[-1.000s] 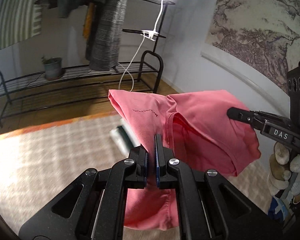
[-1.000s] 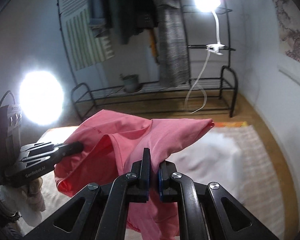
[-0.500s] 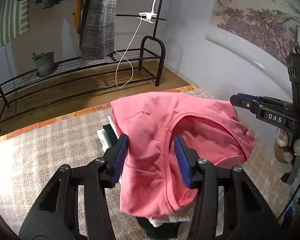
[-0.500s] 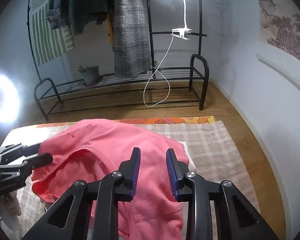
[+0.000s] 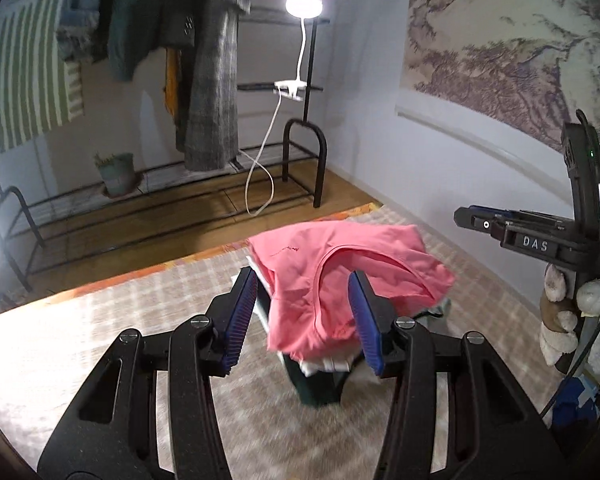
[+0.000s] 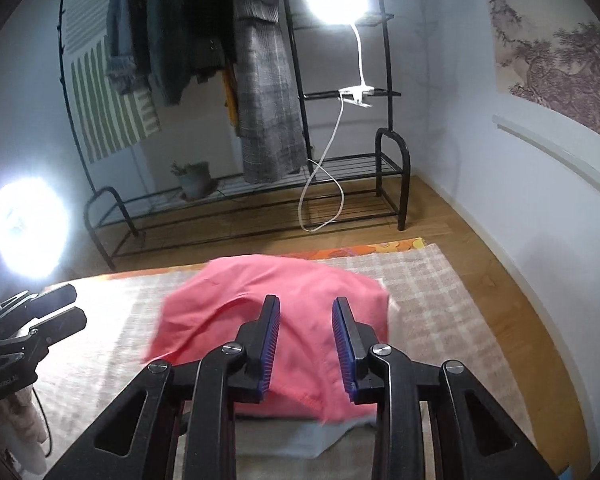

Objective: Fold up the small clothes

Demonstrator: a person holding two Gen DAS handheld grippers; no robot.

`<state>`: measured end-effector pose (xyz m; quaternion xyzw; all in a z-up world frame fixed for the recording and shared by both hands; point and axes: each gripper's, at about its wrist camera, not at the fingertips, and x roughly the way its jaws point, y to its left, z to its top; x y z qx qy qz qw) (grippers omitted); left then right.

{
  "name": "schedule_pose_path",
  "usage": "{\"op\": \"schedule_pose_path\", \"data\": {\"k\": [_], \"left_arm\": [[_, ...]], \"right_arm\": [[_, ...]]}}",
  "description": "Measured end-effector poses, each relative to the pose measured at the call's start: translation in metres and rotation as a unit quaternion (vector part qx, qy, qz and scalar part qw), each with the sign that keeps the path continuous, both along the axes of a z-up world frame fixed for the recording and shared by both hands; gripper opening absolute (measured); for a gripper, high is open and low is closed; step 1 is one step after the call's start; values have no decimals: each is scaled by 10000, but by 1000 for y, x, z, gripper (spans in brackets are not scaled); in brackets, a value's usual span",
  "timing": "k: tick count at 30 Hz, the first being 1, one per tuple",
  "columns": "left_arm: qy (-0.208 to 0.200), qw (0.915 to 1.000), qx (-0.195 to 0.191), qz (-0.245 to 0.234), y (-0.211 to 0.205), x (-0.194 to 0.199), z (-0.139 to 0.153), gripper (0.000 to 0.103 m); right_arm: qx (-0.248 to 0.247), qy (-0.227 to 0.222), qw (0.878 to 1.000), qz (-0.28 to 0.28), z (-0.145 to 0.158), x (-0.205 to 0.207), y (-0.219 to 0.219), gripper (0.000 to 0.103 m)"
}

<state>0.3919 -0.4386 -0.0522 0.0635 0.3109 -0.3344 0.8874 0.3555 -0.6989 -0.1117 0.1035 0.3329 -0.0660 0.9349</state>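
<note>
Both tongs, left (image 5: pixel 302 316) and right (image 6: pixel 306 344), gape empty; the pink top (image 5: pixel 340 276), lying rumpled mid-frame, could slide off the pile (image 5: pixel 320 376).

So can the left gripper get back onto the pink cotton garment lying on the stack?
Probably yes. The left gripper is open and empty, and the pink cotton garment lies uncovered on top just ahead of it. The right gripper stays off to the side.

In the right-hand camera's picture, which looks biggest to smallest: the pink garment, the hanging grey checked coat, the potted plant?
1. pink garment, though it lies nearest the camera, which inflates it
2. grey checked coat
3. potted plant
</note>
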Motion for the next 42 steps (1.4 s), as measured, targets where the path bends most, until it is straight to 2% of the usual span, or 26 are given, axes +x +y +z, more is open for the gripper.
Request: {"op": "schedule_pose_path", "data": {"k": [6,11,13,18,22,24,30,32,35,37,42], "left_arm": [[-183,9997,-120,65,50,-47,36,49],[-304,9992,-230,131,85,-82,54,50],[-308,9991,-280,118,100,-98,58,53],[-333,9990,-280,71,126,-127,55,56],[-276,9990,-329,84,149,-146,45,69],[-271,9991,-316,127,161,-154,38,73],[-323,9990,-64,299,179,-165,19,85],[-328,9989,58,332,178,-166,14,90],[-384,9984,189,371,178,-168,11,93],[-413,9979,284,413,177,-169,9,100],[-372,9980,218,460,178,-171,9,101]], "right_arm": [[-197,-184,9996,9,38,-52,47,28],[-365,-312,9988,131,66,-92,89,28],[-444,-325,9984,158,71,-106,106,28],[-350,-361,9986,159,73,-135,138,30],[-410,-313,9987,59,62,-154,161,34],[-421,-286,9987,18,54,-163,172,36],[-433,-345,9984,-124,39,-179,191,54],[-509,-363,9978,-232,36,-181,197,71],[-678,-427,9963,-314,36,-180,203,79],[-750,-476,9955,-337,37,-180,205,87],[-853,-633,9932,-486,39,-181,204,100]]}}
